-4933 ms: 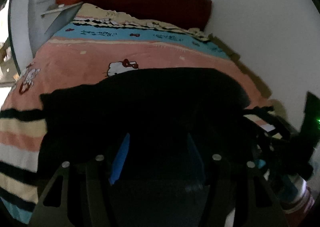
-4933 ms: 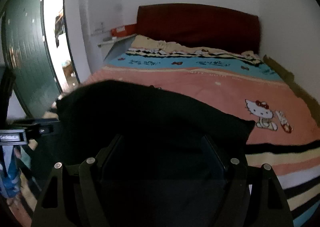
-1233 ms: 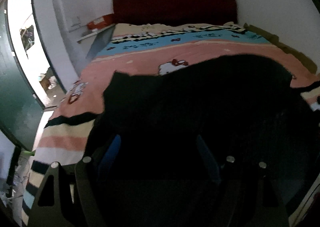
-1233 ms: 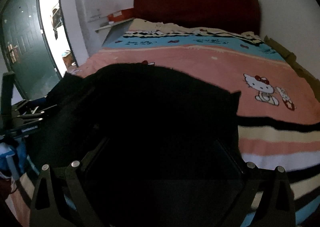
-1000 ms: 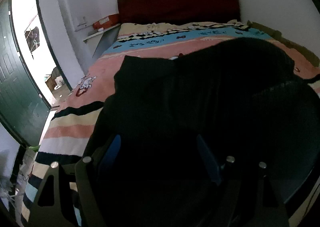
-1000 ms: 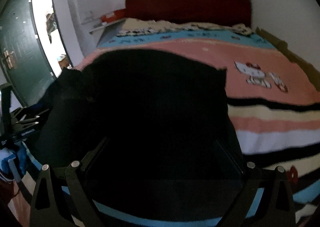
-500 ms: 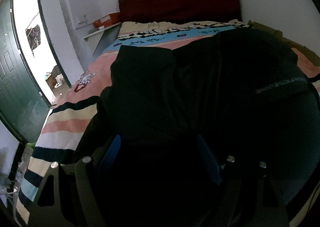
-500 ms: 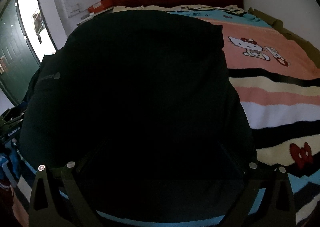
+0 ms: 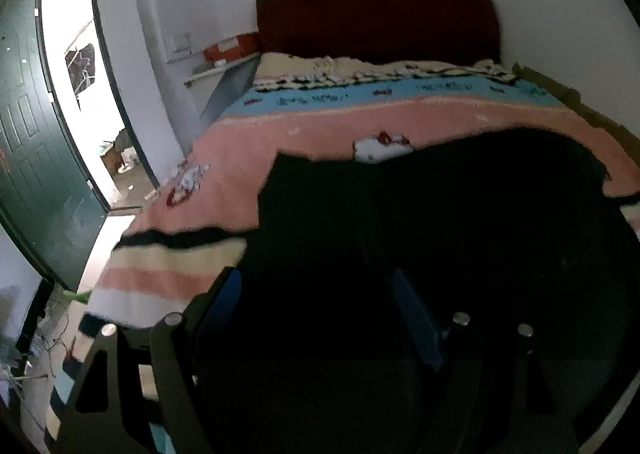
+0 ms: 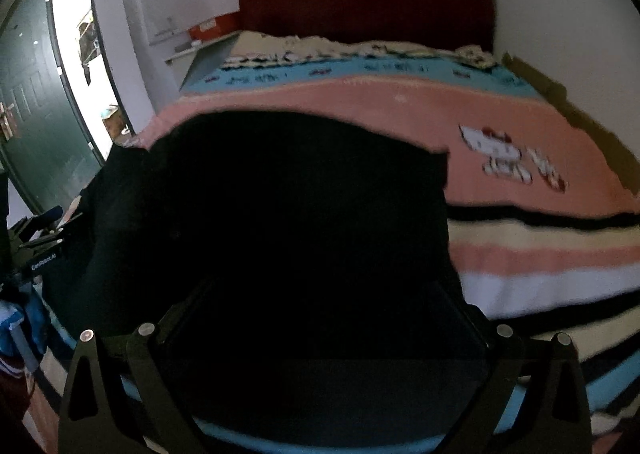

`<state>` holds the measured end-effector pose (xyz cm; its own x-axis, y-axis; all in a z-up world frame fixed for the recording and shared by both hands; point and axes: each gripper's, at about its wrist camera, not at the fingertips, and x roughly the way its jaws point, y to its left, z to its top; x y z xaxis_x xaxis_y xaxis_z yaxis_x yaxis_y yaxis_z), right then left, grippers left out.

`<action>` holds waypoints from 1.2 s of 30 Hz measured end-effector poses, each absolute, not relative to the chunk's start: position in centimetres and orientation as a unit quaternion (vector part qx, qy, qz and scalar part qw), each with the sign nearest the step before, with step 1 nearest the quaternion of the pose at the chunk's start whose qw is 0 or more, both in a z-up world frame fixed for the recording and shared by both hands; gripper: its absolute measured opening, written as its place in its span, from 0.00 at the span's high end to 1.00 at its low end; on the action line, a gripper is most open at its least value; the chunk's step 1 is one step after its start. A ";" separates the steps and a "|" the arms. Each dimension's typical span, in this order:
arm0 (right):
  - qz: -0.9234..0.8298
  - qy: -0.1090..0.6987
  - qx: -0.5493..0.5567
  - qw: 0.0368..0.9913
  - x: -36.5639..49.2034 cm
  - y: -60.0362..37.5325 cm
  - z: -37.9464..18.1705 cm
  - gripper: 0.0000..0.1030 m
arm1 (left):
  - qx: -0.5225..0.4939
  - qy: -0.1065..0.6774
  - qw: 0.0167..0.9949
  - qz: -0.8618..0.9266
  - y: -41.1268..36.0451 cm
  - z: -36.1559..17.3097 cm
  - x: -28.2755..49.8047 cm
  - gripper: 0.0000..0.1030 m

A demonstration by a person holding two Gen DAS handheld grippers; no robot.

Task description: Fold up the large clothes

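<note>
Left wrist view
Garment: a large black garment (image 9: 460,221) fills the frame from 3 o'clock round to 7 o'clock, lying over the striped blanket (image 9: 304,133). One squared corner stands at about 11 o'clock of the frame's middle.
Left gripper: the left gripper (image 9: 320,306) sits at 6 o'clock. Its two blue fingers (image 9: 416,318) stand apart, with black cloth filling the space between and in front of them. Whether they clamp the cloth I cannot tell; it is too dark.
Bed: the blanket runs pink, blue and cream toward a dark red headboard (image 9: 376,17) at 12 o'clock. A white cartoon cat print (image 9: 380,145) peeks just above the garment's far edge.
Door: a green door (image 9: 28,133) hangs open at 9 o'clock, with bright daylight beside it.

Right wrist view
Garment: the black garment (image 10: 300,213) covers the middle and lower left, its far edge arching at about 11 o'clock and a corner pointing toward 2 o'clock.
Right gripper: the right gripper (image 10: 320,318) is at 6 o'clock. Its fingers are lost against the black cloth, so I cannot tell if they are apart or closed.
Bed: the striped blanket (image 10: 540,254) shows at 3 o'clock, the cat print (image 10: 500,153) at 2 o'clock, the headboard (image 10: 364,1) at 12 o'clock.
Other tool: the left gripper's body (image 10: 36,246) shows at 9 o'clock, touching the garment's left edge.
</note>
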<state>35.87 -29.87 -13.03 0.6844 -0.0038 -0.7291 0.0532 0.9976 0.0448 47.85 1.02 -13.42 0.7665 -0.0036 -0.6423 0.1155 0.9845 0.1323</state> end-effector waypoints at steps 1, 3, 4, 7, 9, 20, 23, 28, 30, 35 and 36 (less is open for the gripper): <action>-0.014 0.394 0.027 0.919 36.5 -29.7 -12.7 0.02 | 0.084 0.339 0.936 -0.031 0.8 -13.0 48.9 0.25; -0.008 0.389 0.023 0.921 38.4 -29.0 -12.2 0.02 | 0.084 0.341 0.936 -0.031 0.4 -12.8 50.4 0.25; -0.006 0.388 0.025 0.921 39.1 -28.9 -12.2 0.02 | 0.082 0.341 0.936 -0.029 0.2 -12.7 51.2 0.25; -0.002 0.387 0.032 0.921 41.6 -28.4 -12.4 0.02 | 0.078 0.346 0.934 -0.033 -0.5 -12.6 53.5 0.25; 0.002 0.390 0.030 0.920 43.2 -27.9 -12.8 0.02 | 0.079 0.352 0.932 -0.041 -1.5 -12.9 54.8 0.25; -0.002 0.409 0.083 0.909 46.9 -30.3 -16.5 0.02 | 0.057 0.400 0.913 -0.060 -1.0 -15.4 57.1 0.24; -0.018 0.399 0.049 0.915 45.1 -30.4 -15.3 0.02 | 0.055 0.386 0.918 -0.064 -0.1 -14.4 55.0 0.24; 0.018 0.383 0.044 0.922 40.8 -29.0 -13.6 0.02 | 0.060 0.375 0.923 -0.061 0.5 -13.5 51.5 0.24; 0.033 0.382 0.040 0.923 39.2 -28.0 -13.3 0.02 | 0.059 0.372 0.925 -0.058 0.6 -13.5 49.9 0.24; 0.049 0.389 0.040 0.919 36.9 -26.5 -14.1 0.02 | 0.071 0.367 0.926 -0.056 0.1 -14.8 47.4 0.24; 0.048 0.395 0.034 0.917 36.6 -26.3 -14.7 0.02 | 0.073 0.369 0.925 -0.057 0.0 -15.3 47.2 0.24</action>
